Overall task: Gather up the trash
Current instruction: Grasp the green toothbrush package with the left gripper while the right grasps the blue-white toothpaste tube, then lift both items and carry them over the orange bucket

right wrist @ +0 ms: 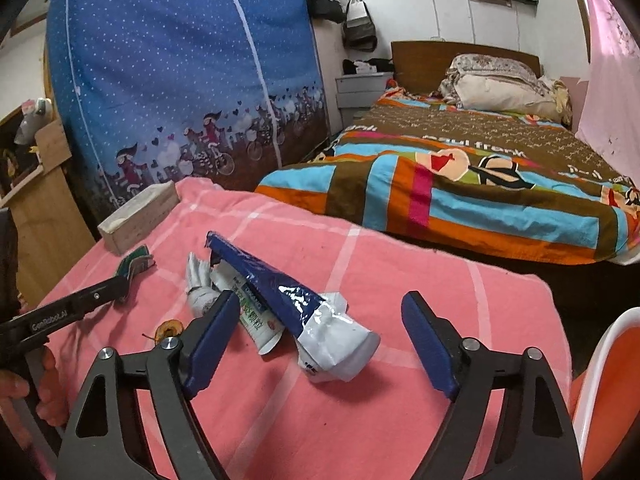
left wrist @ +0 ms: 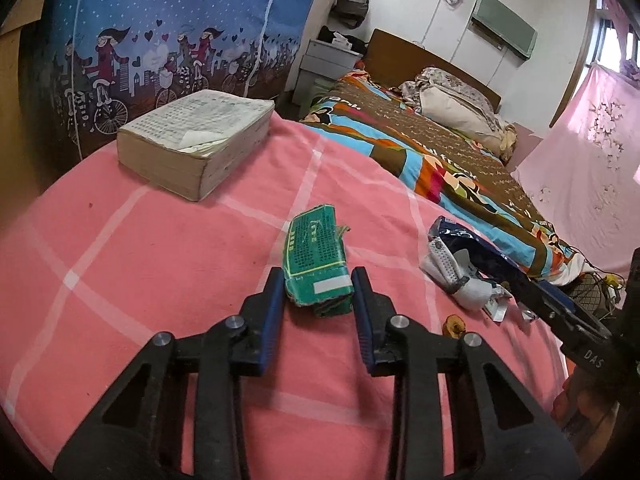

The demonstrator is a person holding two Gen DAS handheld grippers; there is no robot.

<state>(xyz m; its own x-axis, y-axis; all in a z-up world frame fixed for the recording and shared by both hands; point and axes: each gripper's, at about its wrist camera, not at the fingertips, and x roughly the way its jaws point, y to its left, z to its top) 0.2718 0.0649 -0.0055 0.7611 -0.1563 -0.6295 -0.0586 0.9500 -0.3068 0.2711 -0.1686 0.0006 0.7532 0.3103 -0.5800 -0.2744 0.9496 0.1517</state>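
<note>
A crumpled green packet [left wrist: 314, 248] lies on the pink checked cloth [left wrist: 120, 260]. My left gripper [left wrist: 318, 280] is shut on its near end, with a blue pad against each side. The right wrist view shows that gripper [right wrist: 124, 280] at the left with the green packet [right wrist: 138, 264] at its tips. A blue and white wrapper [right wrist: 280, 288] lies over a white and green tube pack [right wrist: 256, 316]. My right gripper [right wrist: 323, 298] stands open around this pile, its pads apart from it. In the left wrist view the wrapper [left wrist: 472, 248] lies to the right.
A thick old book [left wrist: 196, 140] lies at the cloth's far left corner. A small orange scrap [right wrist: 168, 328] and a crumpled white piece [right wrist: 200, 280] lie near the wrapper. A bed [right wrist: 480, 168] stands beyond, a blue fabric wardrobe [right wrist: 180, 60] behind, and an orange chair [right wrist: 608, 380] at the right.
</note>
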